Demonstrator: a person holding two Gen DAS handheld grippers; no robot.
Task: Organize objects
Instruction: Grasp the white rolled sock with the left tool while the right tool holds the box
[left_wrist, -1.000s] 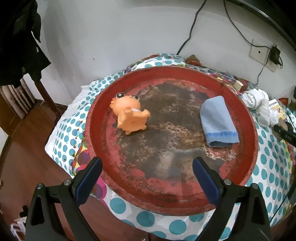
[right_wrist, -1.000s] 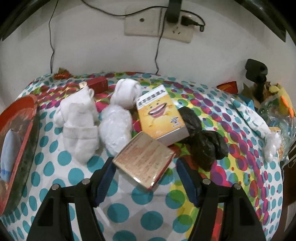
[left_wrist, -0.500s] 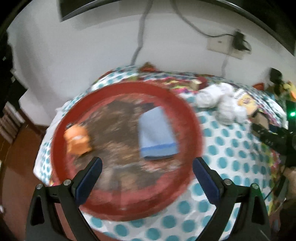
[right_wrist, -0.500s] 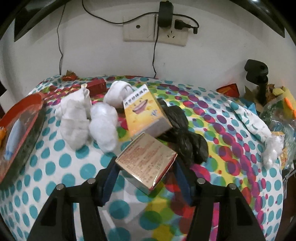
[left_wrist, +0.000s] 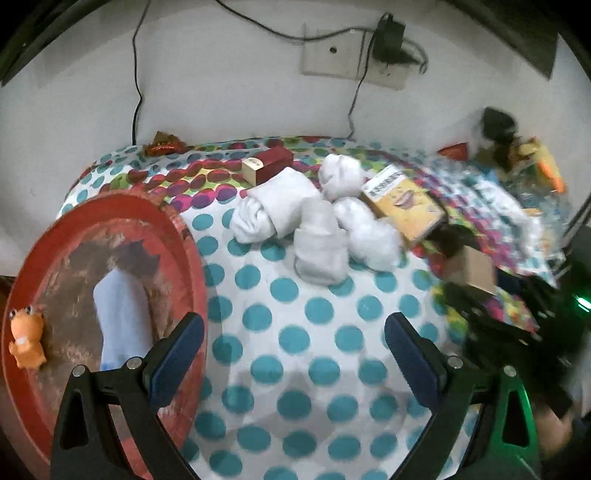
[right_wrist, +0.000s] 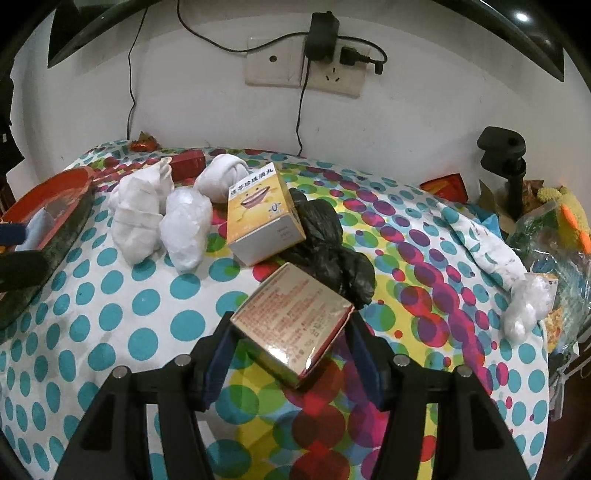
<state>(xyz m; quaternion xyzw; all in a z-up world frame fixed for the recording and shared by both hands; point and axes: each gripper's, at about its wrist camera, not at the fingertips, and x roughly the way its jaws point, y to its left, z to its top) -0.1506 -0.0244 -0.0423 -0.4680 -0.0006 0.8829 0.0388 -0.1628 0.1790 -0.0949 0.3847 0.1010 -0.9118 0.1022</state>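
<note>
Right gripper (right_wrist: 290, 341) pinching tan box (right_wrist: 291, 325); left gripper (left_wrist: 293, 345) spread; red tray (left_wrist: 184, 236) holds blue cloth (left_wrist: 123, 314), orange toy (left_wrist: 26, 341).

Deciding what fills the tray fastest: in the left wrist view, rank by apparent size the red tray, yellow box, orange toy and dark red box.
1. Red tray, largest, though nearest the camera.
2. Yellow box.
3. Dark red box and orange toy look similar; unsure.

Only properly readable bit: Chinese characters along the top edge of the yellow box (right_wrist: 258, 210) with the smiling-mouth cartoon, middle of the right wrist frame, looks like 连芩珍珠滴丸, though not certain. Dense red print on the tan box (right_wrist: 291, 317) below it, too small to read.
</note>
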